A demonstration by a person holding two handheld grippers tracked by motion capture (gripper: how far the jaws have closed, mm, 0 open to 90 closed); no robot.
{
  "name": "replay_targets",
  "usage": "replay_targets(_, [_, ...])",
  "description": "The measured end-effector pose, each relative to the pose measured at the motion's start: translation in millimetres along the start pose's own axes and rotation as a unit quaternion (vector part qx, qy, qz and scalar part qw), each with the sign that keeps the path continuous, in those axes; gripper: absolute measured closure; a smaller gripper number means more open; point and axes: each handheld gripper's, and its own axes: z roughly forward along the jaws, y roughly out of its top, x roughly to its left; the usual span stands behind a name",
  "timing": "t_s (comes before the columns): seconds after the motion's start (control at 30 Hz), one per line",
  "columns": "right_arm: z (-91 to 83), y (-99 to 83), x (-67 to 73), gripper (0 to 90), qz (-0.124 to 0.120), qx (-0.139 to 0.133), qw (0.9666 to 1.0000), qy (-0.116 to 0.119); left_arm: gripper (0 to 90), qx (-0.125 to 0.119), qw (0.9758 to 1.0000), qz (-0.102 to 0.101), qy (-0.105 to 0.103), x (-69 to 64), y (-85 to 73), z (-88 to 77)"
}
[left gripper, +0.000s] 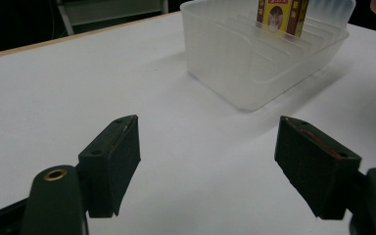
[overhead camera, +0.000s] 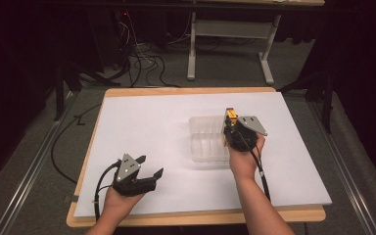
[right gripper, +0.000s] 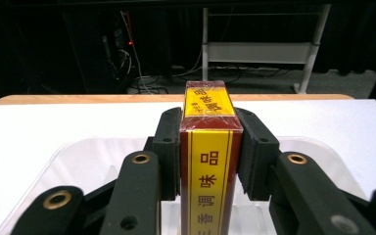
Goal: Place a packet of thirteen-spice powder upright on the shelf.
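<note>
Your left gripper is resting low over the white table at the near left, its jaws standing apart with nothing between them, pointing toward the clear plastic bin. To its right, that bin is sitting near the middle of the table. Your right gripper is holding a red and yellow box upright, its pads pressing on both sides, and you are keeping the box over the bin's right part.
</note>
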Motion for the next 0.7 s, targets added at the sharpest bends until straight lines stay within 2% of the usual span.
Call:
replay_targets(0.47, [9.9,-15.4,0.1,65.2,-0.004,0.022,0.9997,0.004,25.7,0.002,1.0000,-0.002,-0.001,0.2,-0.9,1.9])
replay_targets(0.7, [9.7,-22.6,-1.5,63.4,-0.002,0.026,0.9995,0.016,25.7,0.002,1.0000,-0.002,0.000,0.7,-0.5,1.7])
